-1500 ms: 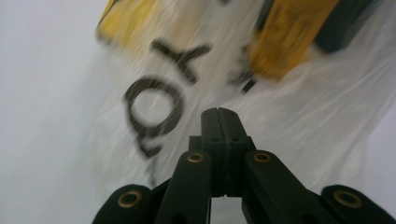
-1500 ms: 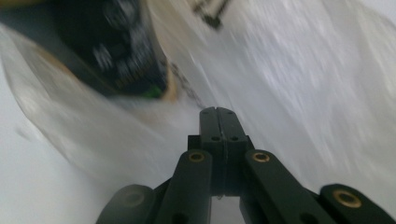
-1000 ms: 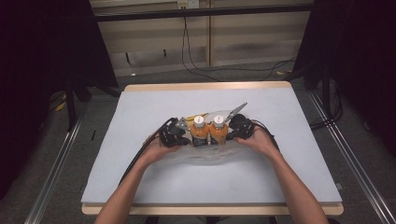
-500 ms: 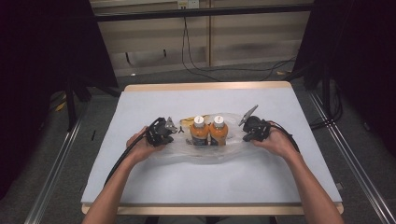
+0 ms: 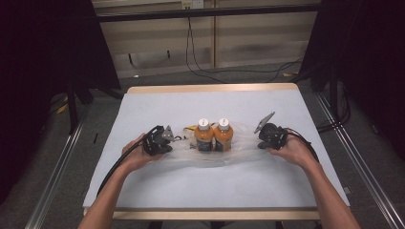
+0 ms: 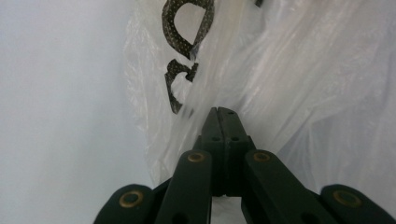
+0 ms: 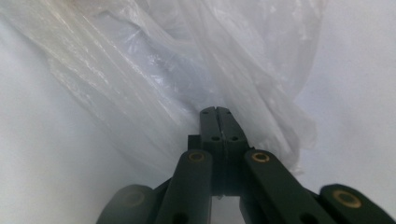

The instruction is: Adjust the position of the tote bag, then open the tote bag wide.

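Two orange bottles (image 5: 204,137) (image 5: 223,135) with white caps stand side by side in a clear plastic bag (image 5: 210,156) at the table's middle. My left gripper (image 5: 171,142) is at the bag's left end, jaws together with film pinched at their tips. In the left gripper view the left gripper (image 6: 218,111) bites into the bag (image 6: 289,84), which carries black dotted print. My right gripper (image 5: 261,142) holds the bag's right end. In the right gripper view the right gripper (image 7: 217,110) is shut on crumpled film of the bag (image 7: 154,79). The bag lies stretched between the two grippers.
The white table top (image 5: 191,191) has a wooden edge. Black cables (image 5: 110,167) trail from both grippers along the person's forearms. Dark stands and floor rails flank the table, with loose cables on the floor behind it.
Both hands have moved apart, the left one leftward and the right one rightward, drawing the bag out wide and flat around the two bottles. The bottles have stayed put.
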`<action>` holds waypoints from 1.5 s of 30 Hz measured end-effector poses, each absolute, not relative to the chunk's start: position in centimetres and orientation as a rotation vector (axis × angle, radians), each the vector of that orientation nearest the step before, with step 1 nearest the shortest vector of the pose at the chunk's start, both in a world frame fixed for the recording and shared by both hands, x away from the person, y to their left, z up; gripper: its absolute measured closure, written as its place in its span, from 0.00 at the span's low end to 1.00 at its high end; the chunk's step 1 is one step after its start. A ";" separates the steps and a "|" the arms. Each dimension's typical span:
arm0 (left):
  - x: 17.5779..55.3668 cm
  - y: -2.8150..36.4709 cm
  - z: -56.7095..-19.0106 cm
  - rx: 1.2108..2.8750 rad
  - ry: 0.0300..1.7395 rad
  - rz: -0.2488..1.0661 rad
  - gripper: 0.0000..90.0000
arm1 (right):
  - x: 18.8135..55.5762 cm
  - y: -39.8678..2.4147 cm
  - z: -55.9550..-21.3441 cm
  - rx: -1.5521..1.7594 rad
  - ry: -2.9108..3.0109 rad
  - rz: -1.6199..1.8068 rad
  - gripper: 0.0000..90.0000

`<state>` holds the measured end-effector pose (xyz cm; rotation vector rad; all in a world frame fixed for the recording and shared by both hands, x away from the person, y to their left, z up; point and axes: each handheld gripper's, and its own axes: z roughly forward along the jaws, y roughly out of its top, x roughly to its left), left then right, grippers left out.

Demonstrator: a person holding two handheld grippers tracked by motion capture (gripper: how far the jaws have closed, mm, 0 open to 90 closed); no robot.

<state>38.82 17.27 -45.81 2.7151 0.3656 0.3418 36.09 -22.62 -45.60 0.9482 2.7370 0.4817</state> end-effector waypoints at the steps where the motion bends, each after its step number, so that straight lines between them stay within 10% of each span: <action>1: 38.6 17.4 -45.8 2.709 0.371 0.366 1.00 | 36.1 -22.9 -45.7 0.932 2.729 0.509 1.00; 45: 38.7 22.9 -46.0 2.469 0.556 0.191 1.00 | 35.0 -25.1 -44.8 1.005 2.604 0.886 1.00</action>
